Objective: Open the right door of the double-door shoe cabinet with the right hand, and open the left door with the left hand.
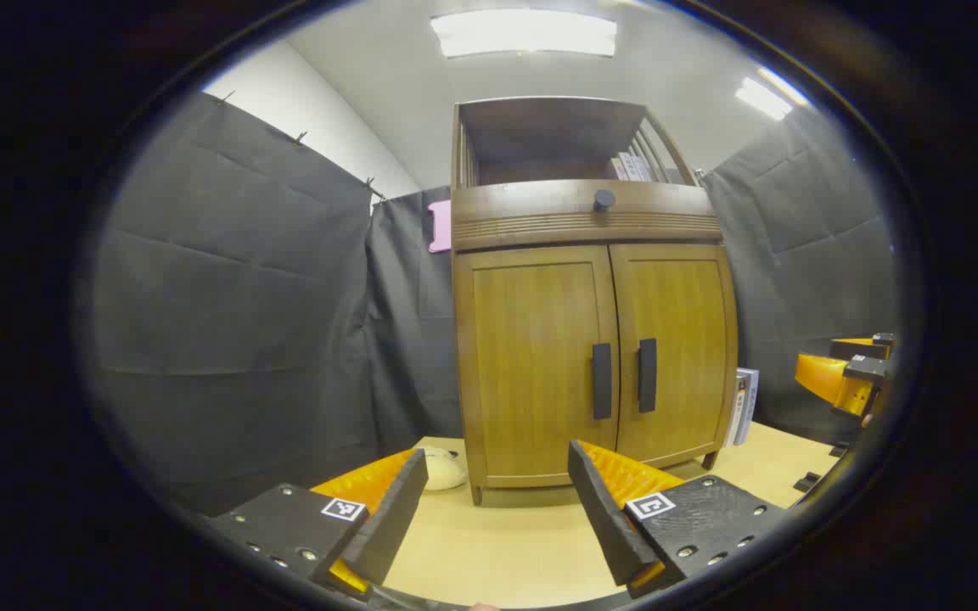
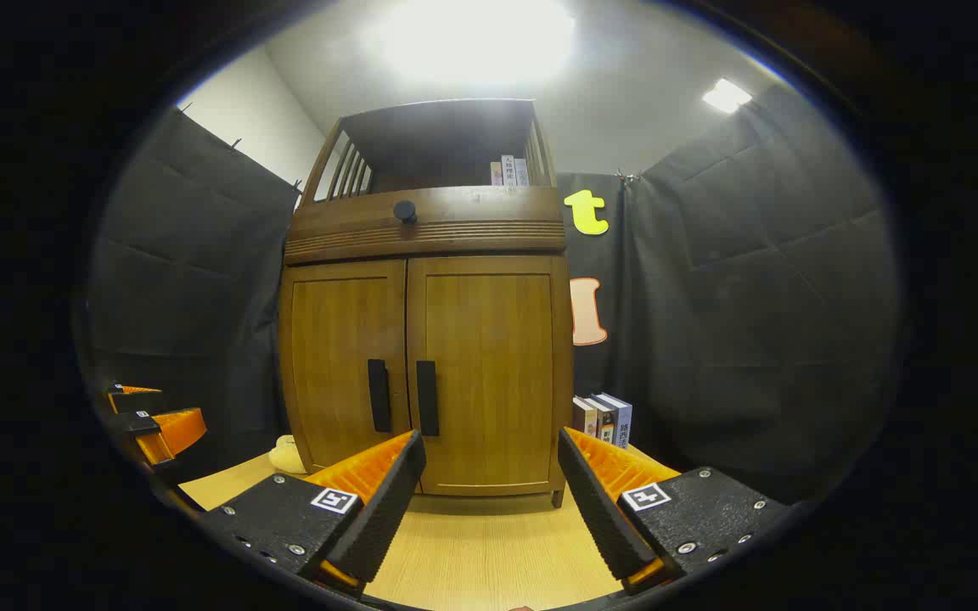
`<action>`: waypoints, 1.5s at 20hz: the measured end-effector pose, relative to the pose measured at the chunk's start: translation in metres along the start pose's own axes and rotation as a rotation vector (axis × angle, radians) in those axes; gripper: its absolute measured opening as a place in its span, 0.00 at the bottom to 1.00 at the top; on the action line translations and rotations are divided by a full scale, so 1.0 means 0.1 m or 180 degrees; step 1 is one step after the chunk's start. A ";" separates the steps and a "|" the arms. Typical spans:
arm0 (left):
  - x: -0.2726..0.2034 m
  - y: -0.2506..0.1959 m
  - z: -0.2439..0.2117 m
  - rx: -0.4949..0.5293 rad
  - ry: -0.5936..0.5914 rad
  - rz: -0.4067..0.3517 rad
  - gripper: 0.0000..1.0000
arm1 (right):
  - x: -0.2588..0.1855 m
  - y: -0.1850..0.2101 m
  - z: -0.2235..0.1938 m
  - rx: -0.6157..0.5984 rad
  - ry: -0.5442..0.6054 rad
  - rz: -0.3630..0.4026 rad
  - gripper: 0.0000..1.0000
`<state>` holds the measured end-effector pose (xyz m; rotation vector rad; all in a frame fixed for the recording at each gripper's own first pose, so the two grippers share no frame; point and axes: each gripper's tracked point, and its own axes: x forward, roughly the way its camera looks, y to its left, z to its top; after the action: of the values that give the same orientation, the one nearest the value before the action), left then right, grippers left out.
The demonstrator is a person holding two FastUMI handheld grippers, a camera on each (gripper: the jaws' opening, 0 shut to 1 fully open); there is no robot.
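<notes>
A brown wooden double-door shoe cabinet with smooth grained panels stands at frame centre on a pale wood tabletop. Both doors are closed, each bearing a slim black vertical bar handle. The left gripper and the right gripper, at lower frame, gape wide, holding and touching nothing.

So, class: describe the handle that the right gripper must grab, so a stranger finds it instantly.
Find the wooden shoe cabinet on the table. Its two closed doors meet in the middle, each with a dark vertical handle. Yours is the right door's handle, the one nearer the books.
</notes>
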<state>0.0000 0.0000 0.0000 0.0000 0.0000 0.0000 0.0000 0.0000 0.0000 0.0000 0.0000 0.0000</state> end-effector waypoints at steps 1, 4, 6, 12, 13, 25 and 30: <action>0.00 0.01 0.01 -0.0001 -0.0003 0.0003 0.95 | 0.02 -0.01 -0.01 0.0012 0.0007 -0.0006 0.97; 0.00 0.01 0.01 0.0000 -0.0010 0.0010 1.00 | 0.05 -0.02 -0.01 0.0014 0.0015 -0.0010 0.97; 0.00 0.01 0.01 0.0006 -0.0015 0.0009 0.95 | 0.04 -0.01 -0.02 0.0012 0.0019 -0.0009 0.97; 0.00 0.00 0.04 0.0014 -0.0053 0.0011 1.00 | 0.05 0.03 0.00 -0.0015 0.0002 0.0003 0.97; 0.00 0.00 0.04 0.0017 -0.0058 0.0008 1.00 | 0.03 0.03 0.01 -0.0021 -0.0001 0.0002 0.97; 0.11 0.09 0.07 0.0008 -0.0078 -0.0002 0.95 | 0.36 0.21 0.08 0.0033 -0.0035 0.0059 0.97; 0.11 0.16 0.05 0.0016 -0.0082 0.0031 1.00 | 0.70 0.36 0.15 0.0019 -0.0071 0.0126 0.97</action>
<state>0.0109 0.0165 0.0047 0.0051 -0.0256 0.0099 0.0701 0.0359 0.0148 0.0059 -0.0222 0.0397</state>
